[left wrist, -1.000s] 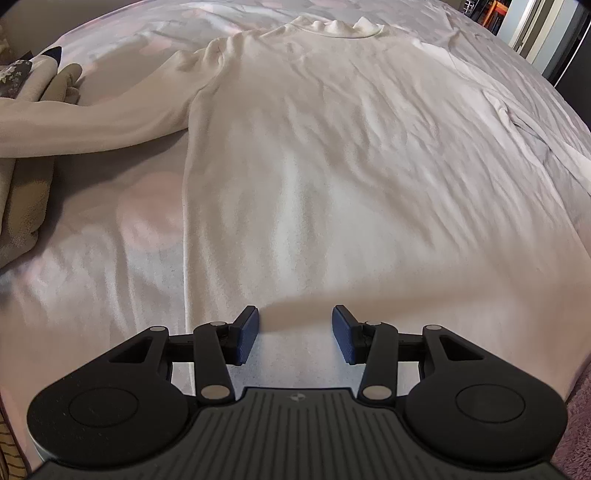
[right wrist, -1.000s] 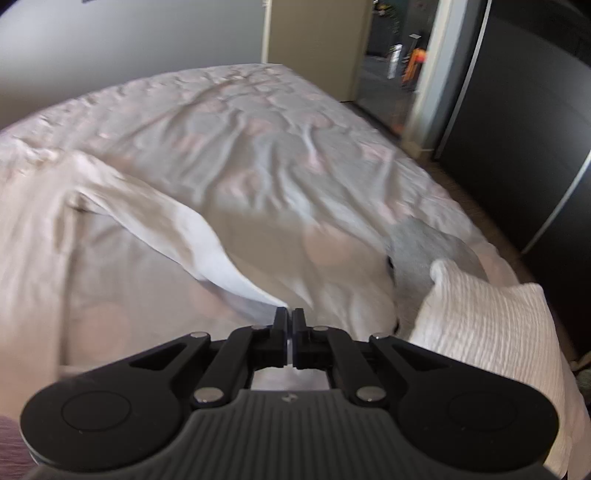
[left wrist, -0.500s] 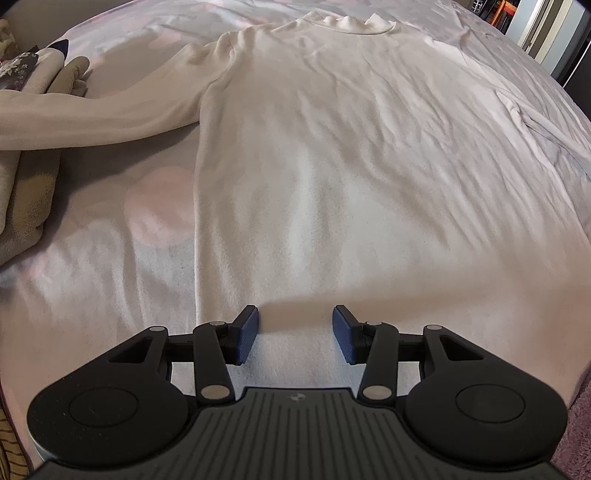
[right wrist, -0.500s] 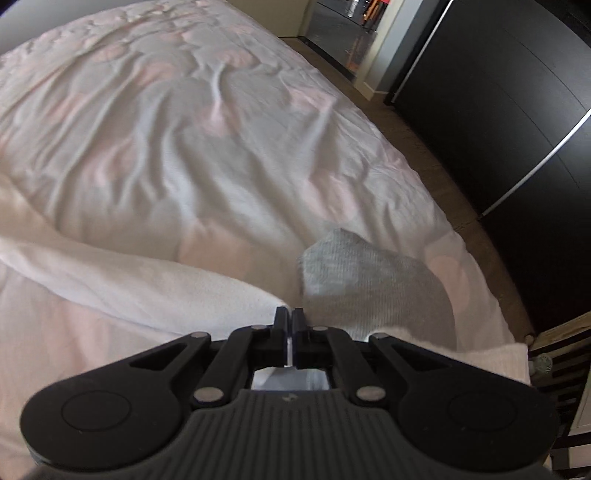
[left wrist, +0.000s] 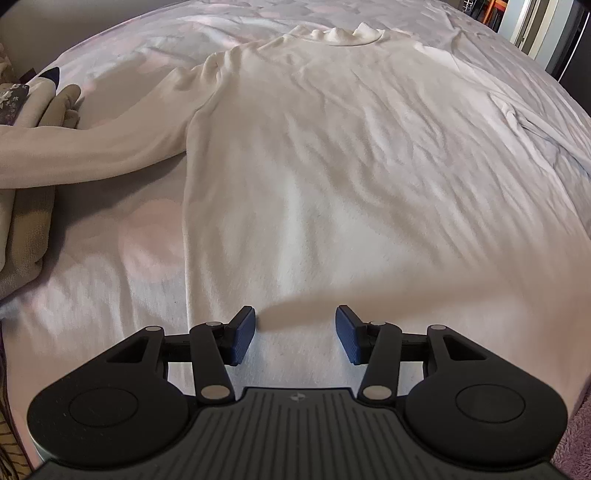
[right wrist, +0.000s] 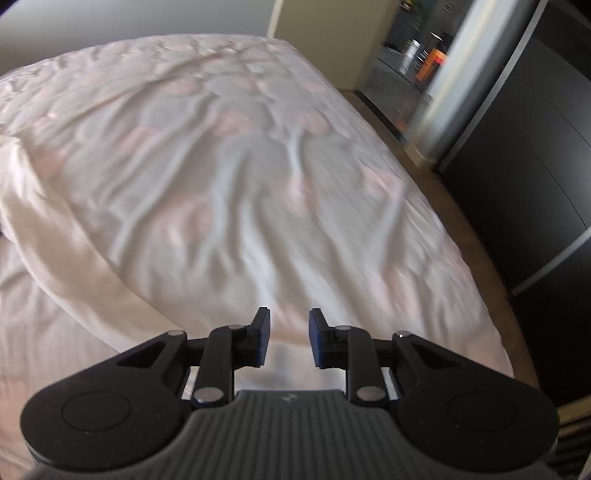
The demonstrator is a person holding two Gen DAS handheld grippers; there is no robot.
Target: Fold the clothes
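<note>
No readable writing anywhere; only a small round emblem on each tong body, too small to make out.

Left tongs (left wrist: pixel 295 334) are pointing down over the hem end of the shirt (left wrist: pixel 314 166), jaws apart and opening, nothing clamped; bare shirt fabric is showing in the gap. Shirt is lying flat on the bed (left wrist: pixel 110 266), stretching ahead of the left tongs to the collar (left wrist: pixel 347 35) at the far end. Its one sleeve (left wrist: pixel 92 147) is running off to the left and getting cut off by the frame edge, lying over a beige pile (left wrist: pixel 26 221) that is only partly in view.

Right tongs (right wrist: pixel 289 338) are opening, jaws apart, nothing between them. Right view is motion-blurred. A white sleeve (right wrist: pixel 74 266) is lying left of the right tongs; its end is hiding behind the tong body, so can't tell where it stops. Dark cabinet (right wrist: pixel 535 184) off to the right, doorway clutter beyond too blurred to identify.
</note>
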